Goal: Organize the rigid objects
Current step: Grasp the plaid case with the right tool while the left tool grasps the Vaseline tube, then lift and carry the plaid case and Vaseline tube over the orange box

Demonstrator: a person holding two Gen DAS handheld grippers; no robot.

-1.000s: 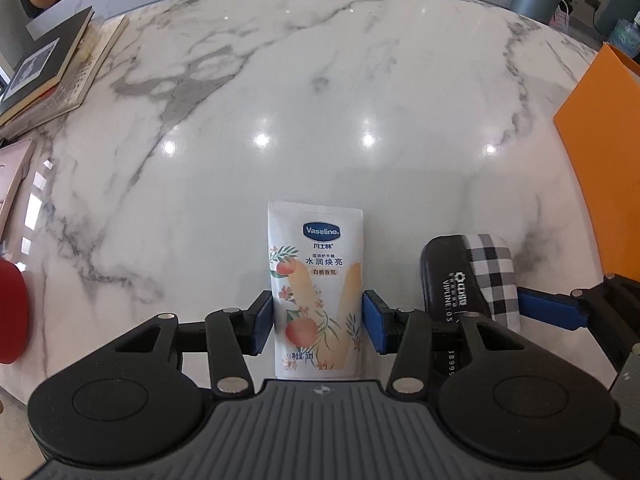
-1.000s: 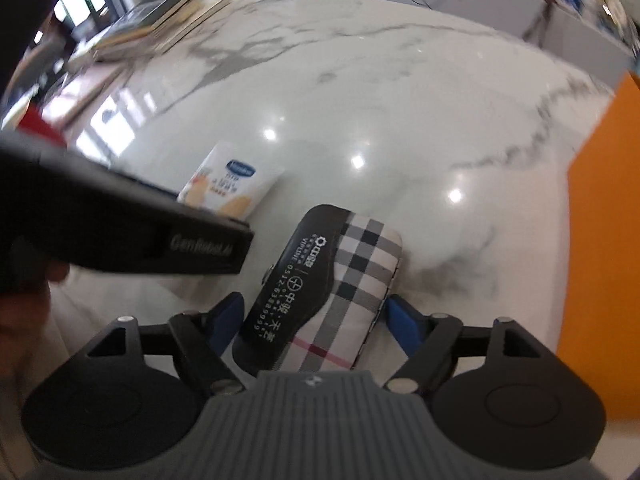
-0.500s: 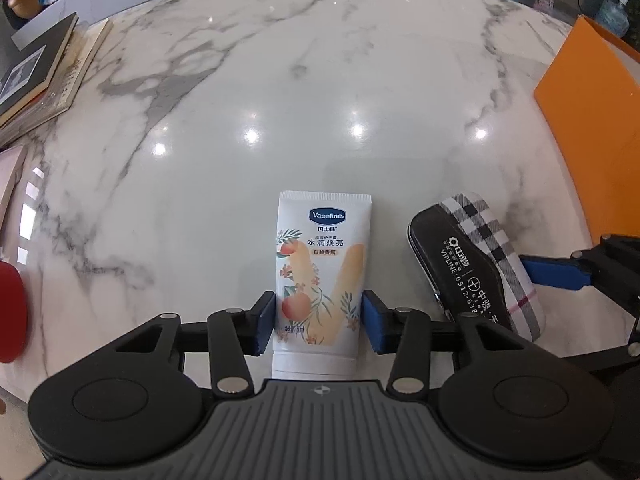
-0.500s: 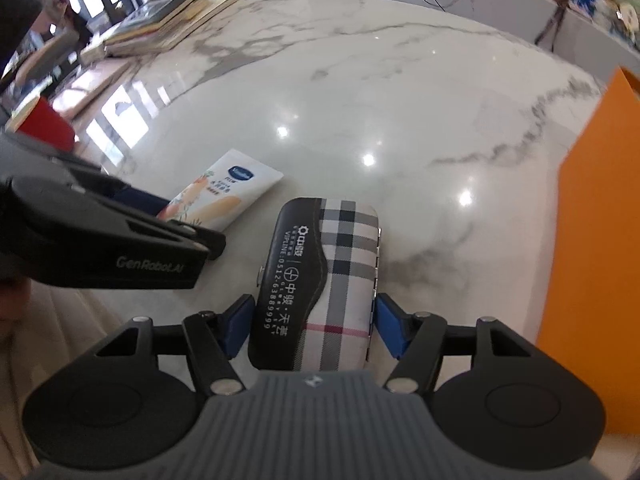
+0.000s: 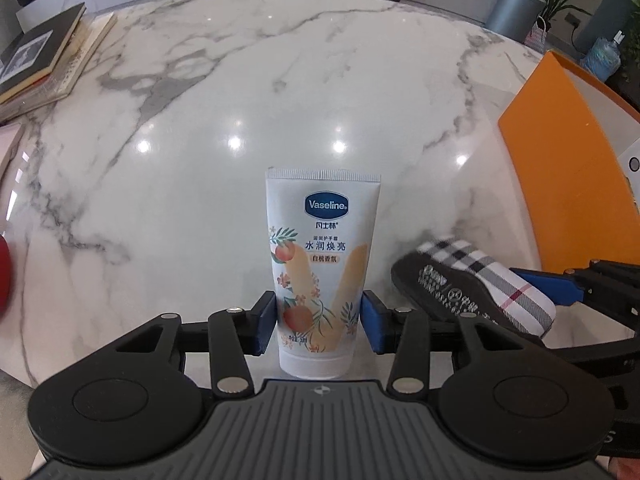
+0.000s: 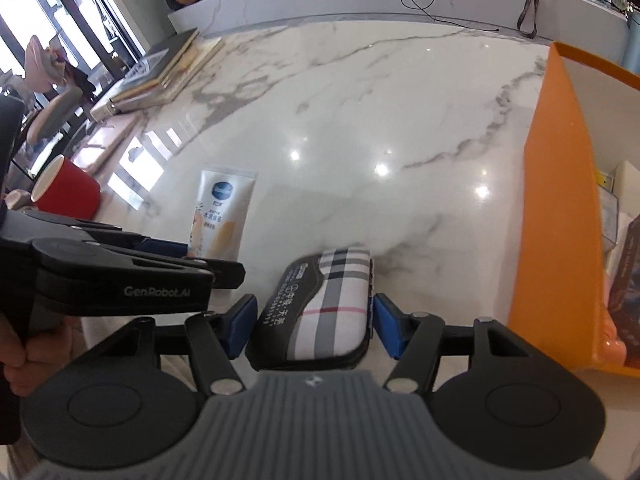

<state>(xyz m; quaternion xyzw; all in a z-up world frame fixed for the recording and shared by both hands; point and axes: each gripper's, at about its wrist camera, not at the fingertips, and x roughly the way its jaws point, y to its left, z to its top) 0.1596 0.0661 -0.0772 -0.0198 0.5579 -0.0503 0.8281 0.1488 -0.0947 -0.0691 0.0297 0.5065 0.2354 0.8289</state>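
Blue-padded left gripper [image 5: 319,322] clamps tube [image 5: 322,264]; right gripper [image 6: 311,322], closing, grips half-hidden case [image 6: 320,304].

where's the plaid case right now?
The plaid case sits between the closing right gripper pads, low centre in the right wrist view, lifted off the marble table, with the orange box to its right and the Vaseline tube to its left.
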